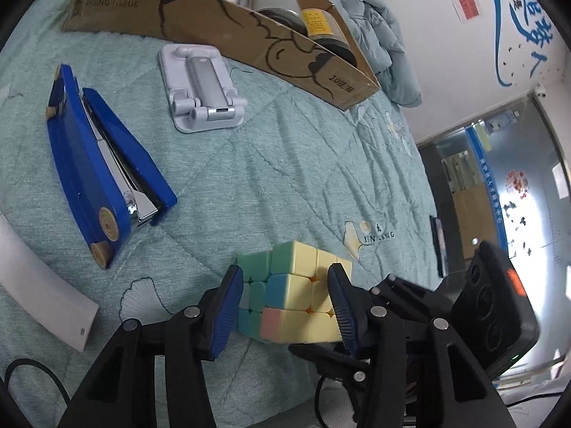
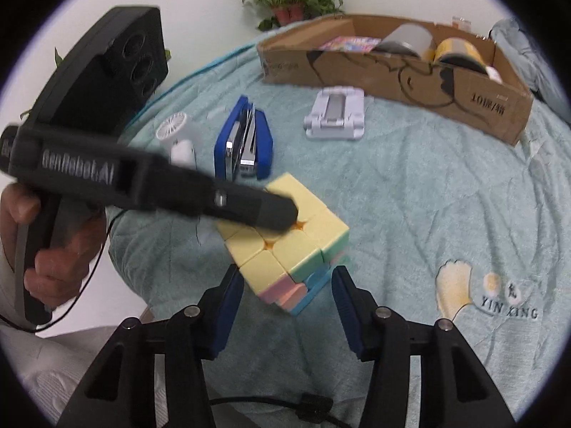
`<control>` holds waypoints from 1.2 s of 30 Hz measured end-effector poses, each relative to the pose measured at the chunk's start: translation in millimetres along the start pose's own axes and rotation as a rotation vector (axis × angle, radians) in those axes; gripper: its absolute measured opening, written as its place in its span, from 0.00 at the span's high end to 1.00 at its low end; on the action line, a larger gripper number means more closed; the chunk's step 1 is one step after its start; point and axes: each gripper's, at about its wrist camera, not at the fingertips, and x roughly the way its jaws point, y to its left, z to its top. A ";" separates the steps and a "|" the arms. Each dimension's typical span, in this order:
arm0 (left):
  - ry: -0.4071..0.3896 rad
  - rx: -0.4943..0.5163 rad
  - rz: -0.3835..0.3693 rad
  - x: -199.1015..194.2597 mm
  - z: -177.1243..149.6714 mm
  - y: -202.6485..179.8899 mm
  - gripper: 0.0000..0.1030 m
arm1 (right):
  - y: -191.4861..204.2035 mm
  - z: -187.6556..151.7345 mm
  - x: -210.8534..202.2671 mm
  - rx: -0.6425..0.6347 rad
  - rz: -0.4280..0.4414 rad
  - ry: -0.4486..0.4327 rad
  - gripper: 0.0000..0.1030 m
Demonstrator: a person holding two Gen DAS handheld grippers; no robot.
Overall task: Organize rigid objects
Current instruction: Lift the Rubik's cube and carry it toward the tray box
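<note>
Puzzle cube (image 1: pixel 296 296) in pastel colours sits on the teal quilt (image 1: pixel 249 185), gripped by the left gripper (image 1: pixel 285 303), whose blue pads (image 1: pixel 228 306) press its two opposite sides. The right gripper (image 2: pixel 287 296) straddles a lower corner of the same cube (image 2: pixel 285 246); its pads lie just beside the faces, and firm contact cannot be told. A hand (image 2: pixel 53 260) grasps the left tool's handle. Farther out on the quilt lie a blue stapler (image 1: pixel 103 174) and a white folding phone stand (image 1: pixel 203 89). Beyond them stands a cardboard box (image 1: pixel 221 28) holding cans and a colourful packet.
</note>
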 end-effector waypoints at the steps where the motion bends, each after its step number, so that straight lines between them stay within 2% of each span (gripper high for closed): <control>1: 0.008 -0.012 -0.013 1.6 1.4 2.2 0.54 | -0.7 -1.2 1.7 0.007 0.002 0.006 0.51; 5: 0.055 -0.032 -0.044 11.6 2.3 4.0 0.49 | -2.4 -1.2 1.1 0.029 0.009 0.003 0.51; 9: 0.092 -0.088 -0.062 22.6 1.3 9.8 0.37 | -0.3 -0.9 6.7 0.036 0.005 0.012 0.49; 15: 0.083 -0.045 -0.031 24.5 -1.3 1.8 0.36 | -0.9 0.7 13.8 0.061 0.003 0.006 0.45; 22: 0.014 0.050 0.022 9.1 1.1 -16.7 0.40 | 2.6 11.5 14.5 0.047 -0.028 -0.026 0.46; 26: -0.047 0.081 0.032 -10.7 8.0 -21.7 0.40 | 5.1 25.3 10.2 0.029 -0.033 -0.077 0.46; 36: -0.199 0.136 0.026 -70.7 49.1 -23.9 0.40 | 20.1 85.8 -0.7 -0.087 -0.076 -0.200 0.46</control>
